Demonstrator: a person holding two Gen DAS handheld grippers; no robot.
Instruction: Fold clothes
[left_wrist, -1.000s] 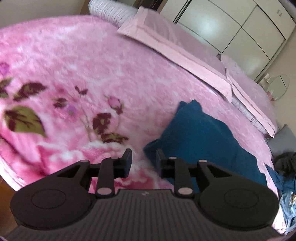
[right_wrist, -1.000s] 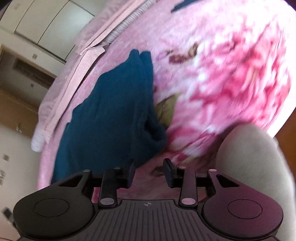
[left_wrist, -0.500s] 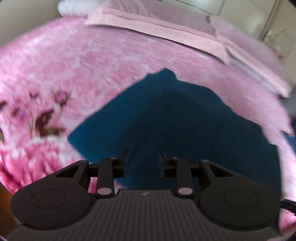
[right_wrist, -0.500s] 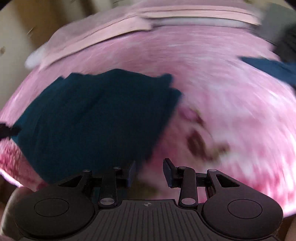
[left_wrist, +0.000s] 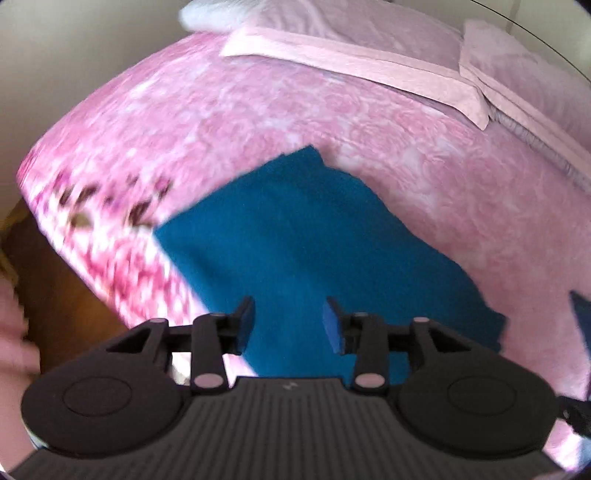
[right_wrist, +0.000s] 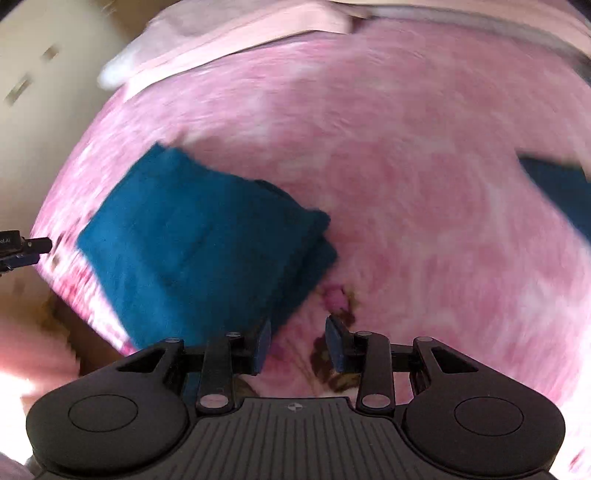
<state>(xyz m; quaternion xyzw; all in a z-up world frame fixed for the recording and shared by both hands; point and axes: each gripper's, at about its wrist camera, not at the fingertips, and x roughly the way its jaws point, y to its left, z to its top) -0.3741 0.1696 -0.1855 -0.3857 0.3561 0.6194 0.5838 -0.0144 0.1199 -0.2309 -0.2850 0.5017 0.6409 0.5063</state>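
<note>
Left gripper (left_wrist: 288, 325) hangs over the folded teal garment (left_wrist: 306, 243), fingers spread apart, gripping nothing. Right gripper (right_wrist: 297, 347) is also parted and empty, poised above bare blanket just beside the garment's right edge. The garment lies flat near the front left corner of the pink floral bed (right_wrist: 424, 166). Pink pillows (left_wrist: 354, 48) line the far edge.

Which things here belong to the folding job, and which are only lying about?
For the job:
- teal garment, folded on the bed
- left gripper, open
- right gripper, open

Just there:
- pink blanket
- pillows
- dark blue cloth at the edge
</note>
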